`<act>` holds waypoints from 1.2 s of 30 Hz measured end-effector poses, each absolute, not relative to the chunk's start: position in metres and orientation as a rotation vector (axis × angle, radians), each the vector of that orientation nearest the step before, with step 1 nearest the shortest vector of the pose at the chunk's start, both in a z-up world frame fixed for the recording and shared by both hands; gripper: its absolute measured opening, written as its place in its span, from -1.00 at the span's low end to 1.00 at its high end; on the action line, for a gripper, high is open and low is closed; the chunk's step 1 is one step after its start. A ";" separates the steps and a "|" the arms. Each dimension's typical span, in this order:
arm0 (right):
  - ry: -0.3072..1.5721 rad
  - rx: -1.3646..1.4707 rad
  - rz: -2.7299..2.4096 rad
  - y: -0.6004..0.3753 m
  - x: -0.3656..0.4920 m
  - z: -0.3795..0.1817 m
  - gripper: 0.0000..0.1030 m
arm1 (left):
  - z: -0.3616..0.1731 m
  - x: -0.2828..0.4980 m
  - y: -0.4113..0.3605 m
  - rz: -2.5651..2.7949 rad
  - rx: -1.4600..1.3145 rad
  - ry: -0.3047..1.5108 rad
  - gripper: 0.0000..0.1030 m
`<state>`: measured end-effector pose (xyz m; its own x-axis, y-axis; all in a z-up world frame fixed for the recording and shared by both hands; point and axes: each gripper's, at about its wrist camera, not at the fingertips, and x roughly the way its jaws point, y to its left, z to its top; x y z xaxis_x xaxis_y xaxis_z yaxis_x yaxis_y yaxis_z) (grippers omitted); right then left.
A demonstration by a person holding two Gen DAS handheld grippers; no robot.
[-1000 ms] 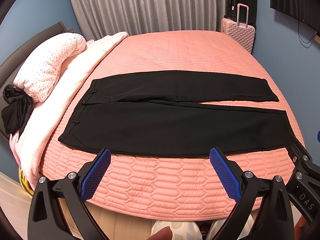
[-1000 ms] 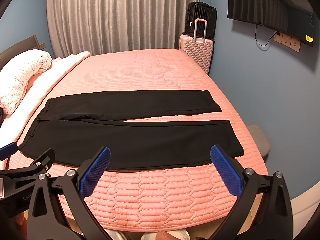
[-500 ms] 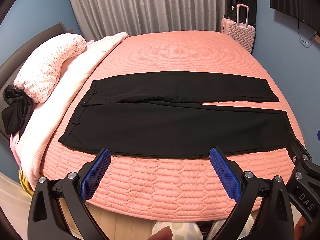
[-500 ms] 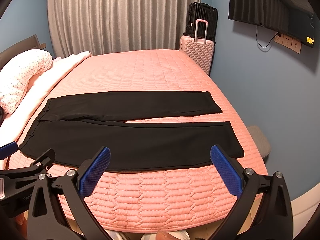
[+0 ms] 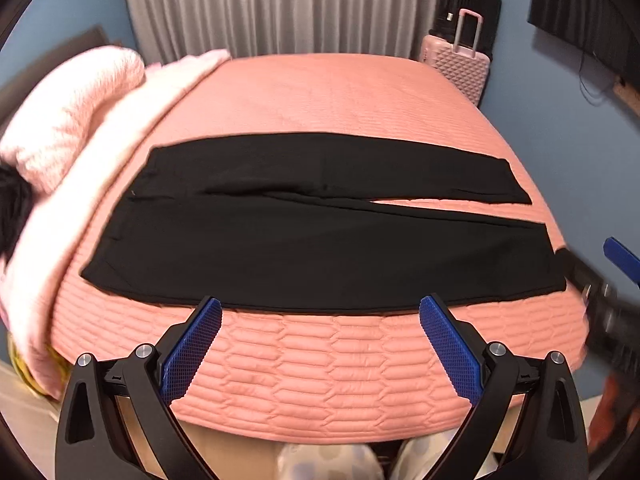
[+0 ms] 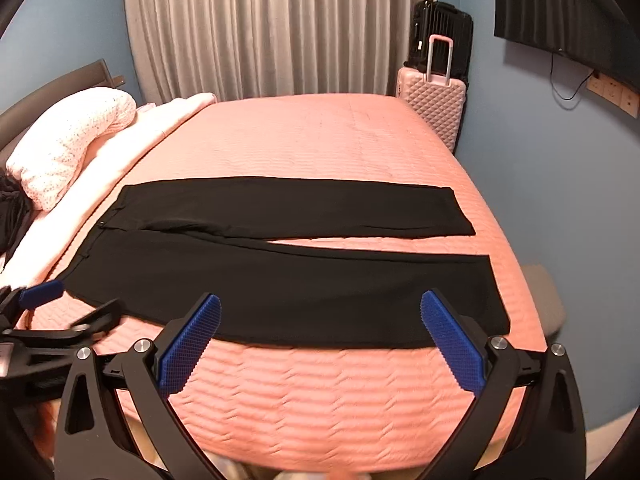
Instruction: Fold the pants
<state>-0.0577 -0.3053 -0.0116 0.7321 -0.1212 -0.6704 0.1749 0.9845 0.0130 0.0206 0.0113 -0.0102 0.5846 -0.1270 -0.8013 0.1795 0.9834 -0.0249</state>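
Note:
Black pants (image 5: 320, 240) lie flat across the pink quilted bed (image 5: 320, 96), waist at the left, both legs stretched to the right with a narrow gap between them. They also show in the right wrist view (image 6: 288, 280). My left gripper (image 5: 320, 312) is open and empty, hovering just in front of the near leg's edge. My right gripper (image 6: 320, 312) is open and empty, also at the near edge, toward the hem end. Each gripper appears at the side of the other's view.
A pale pink duvet and a speckled pillow (image 6: 72, 148) lie at the bed's left side, with a dark garment (image 6: 12, 216) beside them. A pink suitcase (image 6: 432, 108) and a black one stand at the far right corner. Grey curtains hang behind.
Both grippers have moved forward and closer to the bed, so the pants look larger and nearer. Both stay open. The pants have not moved.

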 end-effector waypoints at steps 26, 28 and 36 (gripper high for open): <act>0.956 0.242 -0.070 -0.594 0.295 -0.199 0.54 | -0.122 0.183 -0.028 -0.123 -0.010 0.867 0.89; 0.973 0.243 -0.069 -0.599 0.304 -0.209 0.54 | -0.137 0.193 -0.039 -0.127 0.042 0.931 0.89; 0.961 0.189 -0.070 -0.596 0.309 -0.218 0.00 | -0.141 0.221 -0.023 -0.168 0.048 0.937 0.89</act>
